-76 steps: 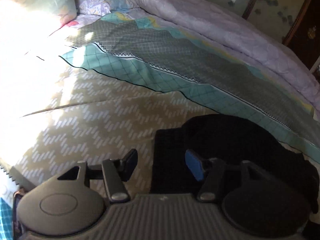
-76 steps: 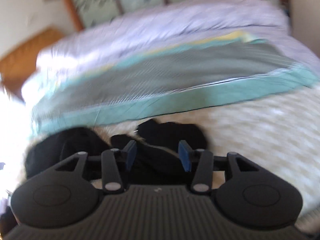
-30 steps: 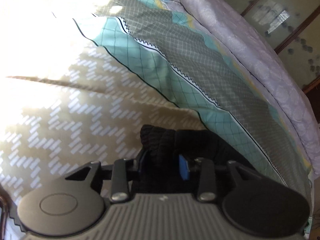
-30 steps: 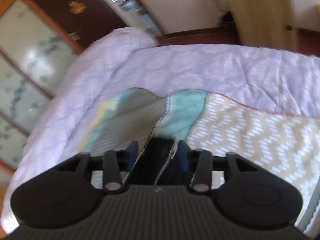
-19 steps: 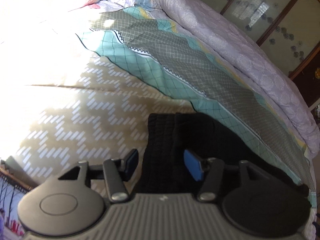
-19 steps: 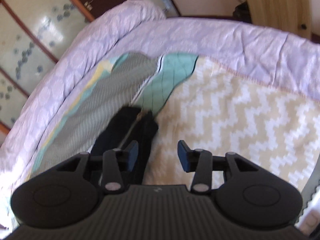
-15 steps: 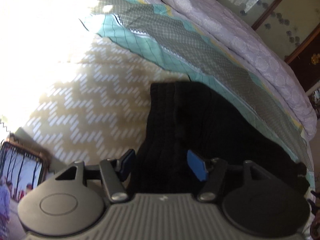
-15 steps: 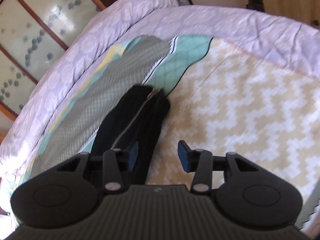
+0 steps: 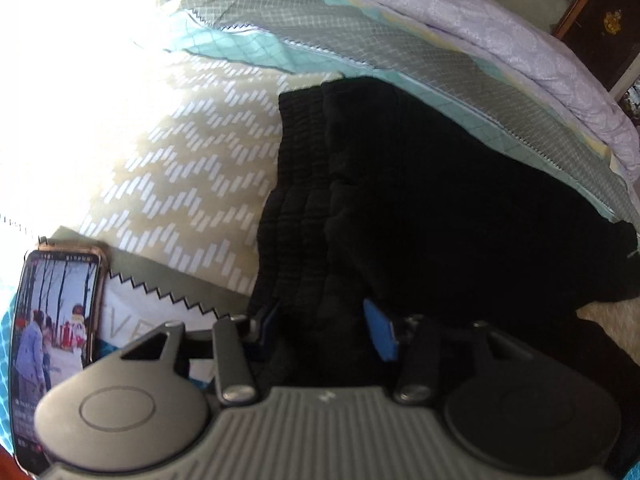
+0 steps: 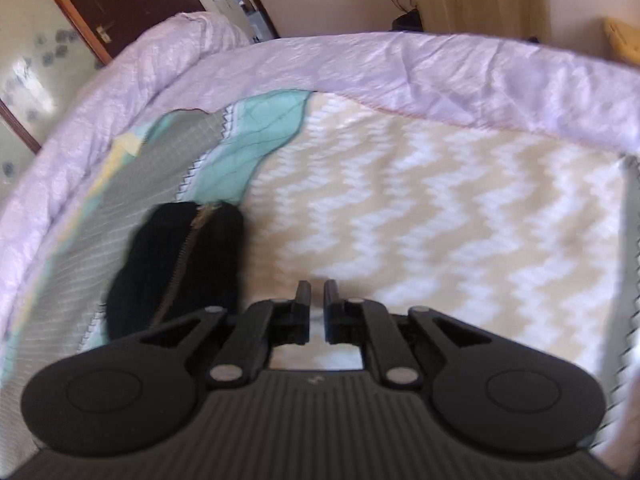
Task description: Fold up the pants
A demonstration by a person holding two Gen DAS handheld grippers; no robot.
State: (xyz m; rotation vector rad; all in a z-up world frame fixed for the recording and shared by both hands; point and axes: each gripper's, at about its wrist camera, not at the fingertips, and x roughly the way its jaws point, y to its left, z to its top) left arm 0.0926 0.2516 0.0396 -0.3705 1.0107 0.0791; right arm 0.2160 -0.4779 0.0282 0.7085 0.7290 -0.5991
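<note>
Black pants lie on the bed, with the ribbed waistband toward the left in the left wrist view. My left gripper straddles the near edge of that waistband. Its jaws are closing with black fabric between them, and the right blue pad still shows its face. In the right wrist view a pant leg end with a zipper lies to the left. My right gripper hangs over the bedspread to the right of the leg end, its jaws closing to a thin gap with nothing in them.
The beige zigzag bedspread covers the bed, with a teal and grey quilted band behind the pants. A lilac quilt is bunched along the far edge. A phone with a lit screen lies at the near left corner.
My left gripper slid back to the near end of the waistband and its jaws widened from their grip. My right gripper let the zipped leg end go, shifted right and closed its jaws.
</note>
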